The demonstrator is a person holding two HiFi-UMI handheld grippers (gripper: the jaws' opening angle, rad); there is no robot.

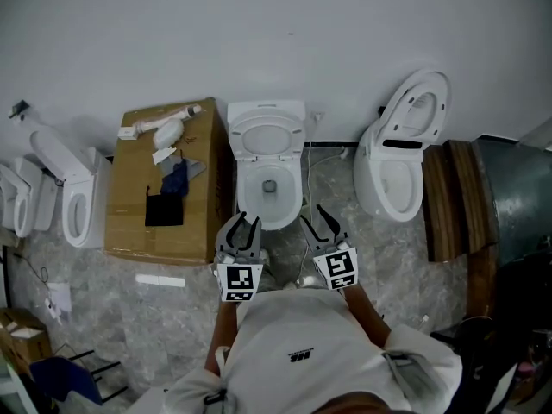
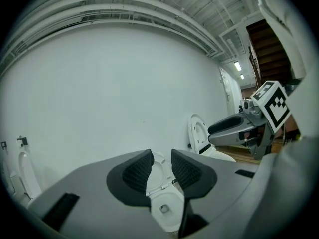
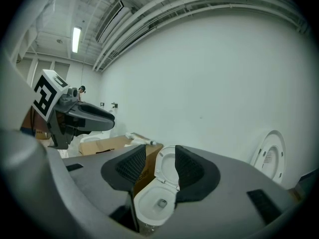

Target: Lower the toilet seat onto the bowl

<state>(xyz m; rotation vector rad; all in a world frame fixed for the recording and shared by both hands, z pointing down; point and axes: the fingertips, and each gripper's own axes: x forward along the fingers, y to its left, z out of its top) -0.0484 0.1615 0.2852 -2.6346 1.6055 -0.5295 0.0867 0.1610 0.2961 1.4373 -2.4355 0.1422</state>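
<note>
A white toilet (image 1: 270, 198) stands against the wall in the head view, its seat (image 1: 267, 136) raised upright over the open bowl. Both grippers hover side by side just in front of the bowl's near rim, touching nothing. My left gripper (image 1: 244, 224) has its jaws close together and empty. My right gripper (image 1: 322, 221) stands a little wider, also empty. The left gripper view shows the raised seat (image 2: 160, 172) and bowl (image 2: 167, 210) through the narrow slit of the left gripper (image 2: 162, 158). In the right gripper view, seat (image 3: 167, 166) and bowl (image 3: 151, 203) lie beyond the right gripper (image 3: 160, 153).
A cardboard box (image 1: 168, 188) with small parts on top stands left of the toilet. Another toilet (image 1: 401, 158) with its lid up is at the right, and more toilets (image 1: 73, 197) at the far left. Wooden boards (image 1: 444, 197) and a dark drum (image 1: 513, 197) are at the right.
</note>
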